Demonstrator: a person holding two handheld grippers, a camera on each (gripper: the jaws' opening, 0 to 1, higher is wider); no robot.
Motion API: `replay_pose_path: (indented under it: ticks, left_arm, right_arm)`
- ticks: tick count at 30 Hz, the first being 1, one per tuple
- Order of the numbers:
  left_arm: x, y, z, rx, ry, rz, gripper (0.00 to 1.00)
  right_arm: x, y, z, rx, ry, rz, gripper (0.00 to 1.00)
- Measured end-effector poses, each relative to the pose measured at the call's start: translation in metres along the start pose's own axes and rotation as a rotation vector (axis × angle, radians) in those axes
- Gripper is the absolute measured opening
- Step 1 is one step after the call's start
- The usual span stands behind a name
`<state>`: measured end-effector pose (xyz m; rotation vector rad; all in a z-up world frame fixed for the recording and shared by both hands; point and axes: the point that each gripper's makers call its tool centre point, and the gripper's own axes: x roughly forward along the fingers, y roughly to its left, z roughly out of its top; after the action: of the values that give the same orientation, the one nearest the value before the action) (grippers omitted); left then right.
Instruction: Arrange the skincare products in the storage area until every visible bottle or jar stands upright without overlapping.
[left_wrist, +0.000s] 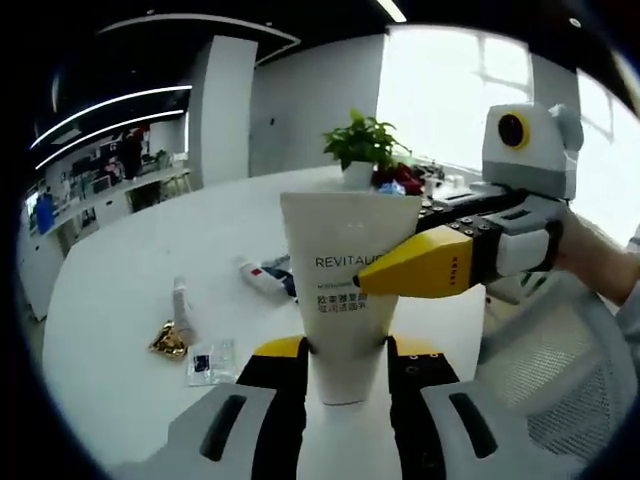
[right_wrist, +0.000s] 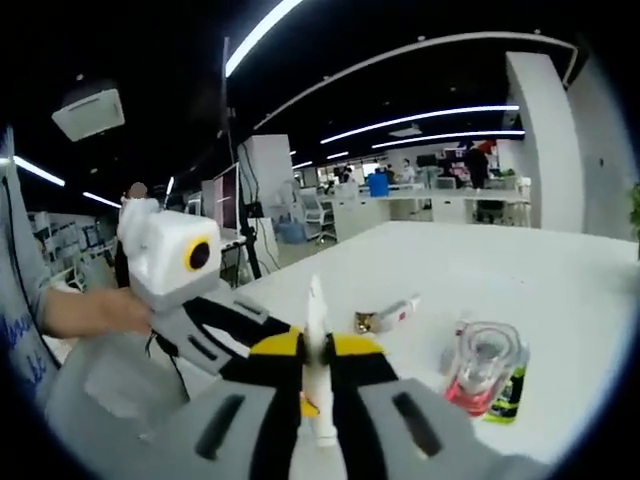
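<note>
White office desk (left_wrist: 120, 270): left gripper (left_wrist: 345, 365) clamps the tube (left_wrist: 345, 280) by its cap end, right gripper (right_wrist: 318, 365) pinches its flat crimp; next, right lets go and left stands it upright.

Daylight floods through the window (left_wrist: 470, 90) far right of my left gripper view, blowing it out white. Ceiling light strips (right_wrist: 420, 125) glow across my dimmer right gripper view. Edges bend strongly; distant desks are soft.

White squeeze tube (left_wrist: 345, 300), printed "REVITALI…", upright, cap end down, flat crimped end up. Small white tube (left_wrist: 181, 303) and another white tube (left_wrist: 262, 276) lie flat on white table. Clear jar (right_wrist: 486, 365) stands on table.
</note>
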<state>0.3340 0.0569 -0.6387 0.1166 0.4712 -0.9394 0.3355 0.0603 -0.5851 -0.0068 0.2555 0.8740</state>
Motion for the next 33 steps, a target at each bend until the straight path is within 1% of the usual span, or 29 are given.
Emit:
replay_pose_path:
  ticks: [4,7,8,9,12,14,15,16,17,20,23,26,30,32,33]
  left_arm:
    - [0.0,-0.003,-0.002,0.011,0.009,-0.021,0.27]
    - [-0.002,-0.003,-0.001,0.016,0.019,-0.049,0.26]
    - [-0.002,-0.004,-0.003,0.028,0.03,-0.064,0.27]
    - [-0.003,-0.002,-0.003,0.032,0.032,-0.061,0.28]
    - [-0.004,-0.003,-0.003,0.078,0.043,-0.089,0.31]
    - [-0.005,-0.002,-0.004,0.113,0.056,-0.105,0.31]
    - [-0.005,-0.001,-0.006,0.129,0.066,-0.113,0.31]
    - [-0.005,-0.001,-0.006,0.139,0.069,-0.12,0.3]
    - [-0.004,-0.004,-0.008,0.156,0.078,-0.148,0.3]
    - [-0.002,-0.008,-0.009,0.18,0.082,-0.19,0.29]
    - [0.0,-0.007,-0.01,0.192,0.091,-0.193,0.29]
    - [0.001,-0.011,-0.01,0.202,0.085,-0.229,0.27]
    - [0.001,-0.019,-0.011,0.232,0.084,-0.283,0.25]
    - [0.002,-0.02,-0.011,0.239,0.082,-0.289,0.24]
    - [0.002,-0.023,-0.011,0.248,0.078,-0.303,0.23]
  right_arm:
    - [-0.001,0.0,0.0,-0.026,0.008,0.03,0.07]
    - [-0.002,0.0,0.001,-0.049,0.015,0.055,0.07]
    - [-0.002,0.0,0.0,-0.062,0.019,0.064,0.07]
    - [-0.003,-0.001,0.0,-0.073,0.024,0.069,0.07]
    - [-0.004,-0.001,-0.002,-0.112,0.032,0.089,0.07]
    - [-0.005,-0.001,-0.002,-0.121,0.032,0.106,0.07]
    - [-0.006,0.001,-0.001,-0.132,0.028,0.132,0.07]
    - [-0.006,0.002,0.0,-0.129,0.021,0.143,0.07]
    - [-0.007,0.005,0.001,-0.13,0.01,0.17,0.07]
    - [-0.008,0.006,-0.001,-0.135,0.011,0.205,0.07]
    - [-0.008,0.005,-0.006,-0.152,0.033,0.22,0.07]
    - [-0.012,0.005,-0.005,-0.136,0.012,0.252,0.07]
    - [-0.018,0.012,-0.001,-0.108,-0.035,0.328,0.07]
    - [-0.019,0.011,-0.002,-0.108,-0.046,0.34,0.07]
    - [-0.019,0.011,-0.002,-0.108,-0.048,0.347,0.07]
